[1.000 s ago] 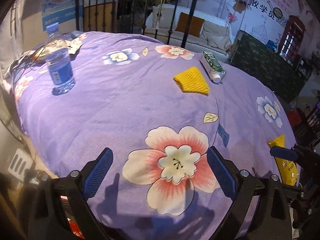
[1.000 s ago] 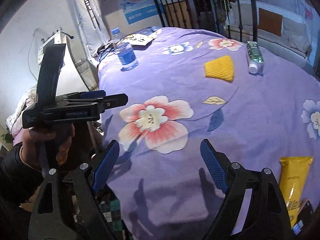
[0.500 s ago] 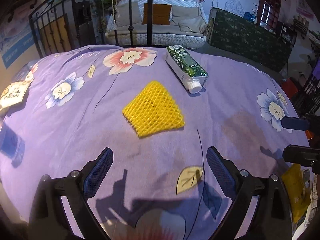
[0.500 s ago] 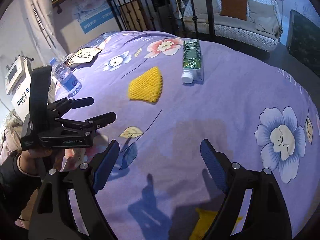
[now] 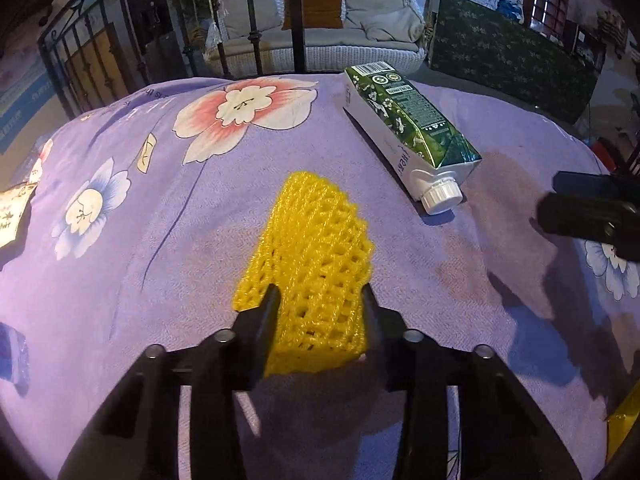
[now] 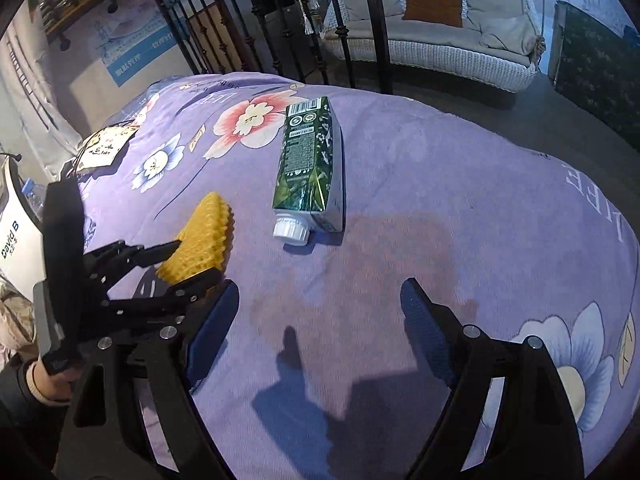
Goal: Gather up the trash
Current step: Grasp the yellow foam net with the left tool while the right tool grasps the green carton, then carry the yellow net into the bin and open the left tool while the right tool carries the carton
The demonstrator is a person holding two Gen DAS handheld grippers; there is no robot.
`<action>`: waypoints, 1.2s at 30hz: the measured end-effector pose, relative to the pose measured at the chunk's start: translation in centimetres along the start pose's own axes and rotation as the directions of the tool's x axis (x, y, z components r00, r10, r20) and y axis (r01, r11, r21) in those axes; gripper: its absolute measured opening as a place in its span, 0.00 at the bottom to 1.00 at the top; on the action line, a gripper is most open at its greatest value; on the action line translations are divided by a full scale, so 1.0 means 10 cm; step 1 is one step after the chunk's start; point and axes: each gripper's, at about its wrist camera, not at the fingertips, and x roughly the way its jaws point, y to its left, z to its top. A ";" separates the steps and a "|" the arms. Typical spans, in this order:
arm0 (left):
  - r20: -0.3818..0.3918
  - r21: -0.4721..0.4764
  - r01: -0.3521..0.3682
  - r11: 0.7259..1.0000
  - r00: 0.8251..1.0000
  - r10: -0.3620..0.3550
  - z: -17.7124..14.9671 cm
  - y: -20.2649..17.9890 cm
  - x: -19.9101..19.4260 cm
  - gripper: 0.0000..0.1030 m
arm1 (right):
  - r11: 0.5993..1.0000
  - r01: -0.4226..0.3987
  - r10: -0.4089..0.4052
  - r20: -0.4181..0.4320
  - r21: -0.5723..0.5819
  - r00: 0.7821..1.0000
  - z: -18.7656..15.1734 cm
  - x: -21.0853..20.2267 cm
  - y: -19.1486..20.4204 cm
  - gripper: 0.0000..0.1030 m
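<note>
Fingers of left gripper (image 5: 318, 300) closing on yellow foam net (image 5: 316, 264) lying on bed (image 5: 120, 300); right gripper (image 6: 320, 320) open, empty, near green carton (image 6: 310, 168). Barely begun: net not lifted, carton untouched

Black-framed right gripper (image 6: 320, 312), blue ribbed pads (image 6: 426, 330), silver screws, dark sleeve (image 6: 20, 396).

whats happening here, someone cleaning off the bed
Yes. A person with a gripper in each hand is collecting trash from a purple floral bedspread. The left gripper is closing its jaws on a yellow foam net. The right gripper is open and empty, with a green carton lying ahead of it.
</note>
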 end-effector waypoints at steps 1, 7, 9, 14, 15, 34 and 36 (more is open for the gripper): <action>0.006 -0.013 0.015 1.000 1.000 -0.015 -0.01 0.04 -0.04 0.25 | 1.000 -0.001 0.001 0.002 0.004 1.000 0.06 0.06 -0.01 0.80; 0.049 -0.057 0.043 0.997 0.998 -0.040 -0.06 0.16 -0.26 0.24 | 0.999 0.037 -0.037 -0.007 0.038 0.999 0.49 0.52 0.08 0.80; 0.060 -0.049 0.034 0.998 0.998 -0.031 -0.07 0.17 -0.29 0.24 | 0.998 0.058 -0.057 -0.020 0.037 0.998 0.59 0.66 0.13 0.80; 0.050 -0.070 0.040 0.997 0.998 -0.036 -0.09 0.22 -0.24 0.24 | 0.991 0.133 -0.132 -0.080 0.007 0.988 0.70 1.02 0.24 0.58; 0.048 -0.073 0.043 0.996 0.998 -0.039 -0.10 0.22 -0.23 0.24 | 0.989 0.149 -0.148 -0.081 0.007 0.986 0.70 1.06 0.24 0.54; 0.149 -0.104 0.096 0.990 0.986 -0.080 -0.60 0.25 -1.05 0.24 | 0.998 -0.025 0.027 0.025 -0.063 0.999 0.02 -0.13 0.70 0.48; 0.167 -0.106 0.087 0.991 0.984 -0.068 -0.75 0.25 -1.21 0.24 | 0.995 -0.054 0.057 0.033 -0.084 0.998 -0.13 -0.32 0.83 0.48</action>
